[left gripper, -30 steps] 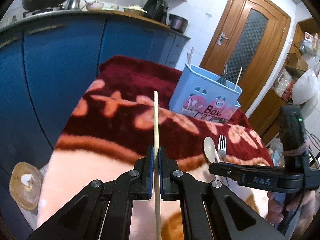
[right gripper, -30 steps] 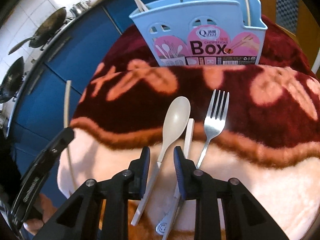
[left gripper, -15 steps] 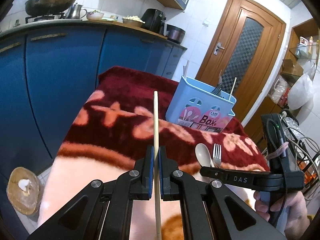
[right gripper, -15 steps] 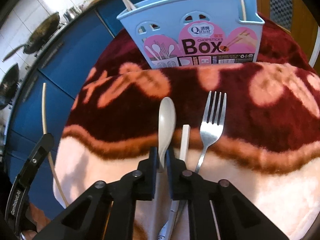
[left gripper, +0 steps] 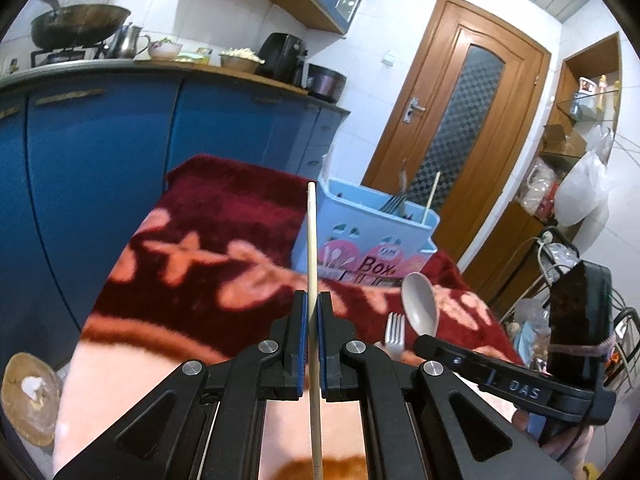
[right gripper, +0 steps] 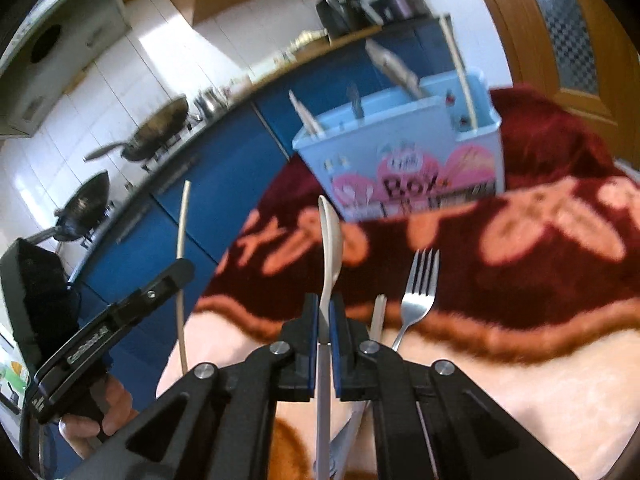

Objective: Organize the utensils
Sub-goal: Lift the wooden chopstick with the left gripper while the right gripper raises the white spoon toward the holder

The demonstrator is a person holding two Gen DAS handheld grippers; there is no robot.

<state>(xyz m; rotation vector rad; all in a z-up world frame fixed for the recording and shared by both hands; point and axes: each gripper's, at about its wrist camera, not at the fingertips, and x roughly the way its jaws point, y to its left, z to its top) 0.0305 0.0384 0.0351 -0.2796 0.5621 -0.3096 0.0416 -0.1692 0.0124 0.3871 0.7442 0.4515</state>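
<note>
The left gripper [left gripper: 312, 312] pinches a thin, light chopstick [left gripper: 311, 248] mid-shaft; the right gripper [right gripper: 324, 316] clamps a pale plastic spoon [right gripper: 331, 236] by its handle — lifted above the blanket [right gripper: 540, 288]. Both look stiff but slippery, likely to pivot. Beyond stands the blue utensil box [right gripper: 404, 160].

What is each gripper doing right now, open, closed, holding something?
Left gripper: closed on a chopstick.
Right gripper: closed on a spoon.

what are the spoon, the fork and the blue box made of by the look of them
Spoon: probably plastic or melamine; matte beige-grey, no glint.
Fork: metal, likely stainless steel; bright and silvery.
Blue box: moulded plastic, smooth pale blue with cut-out vents and a printed label.
</note>
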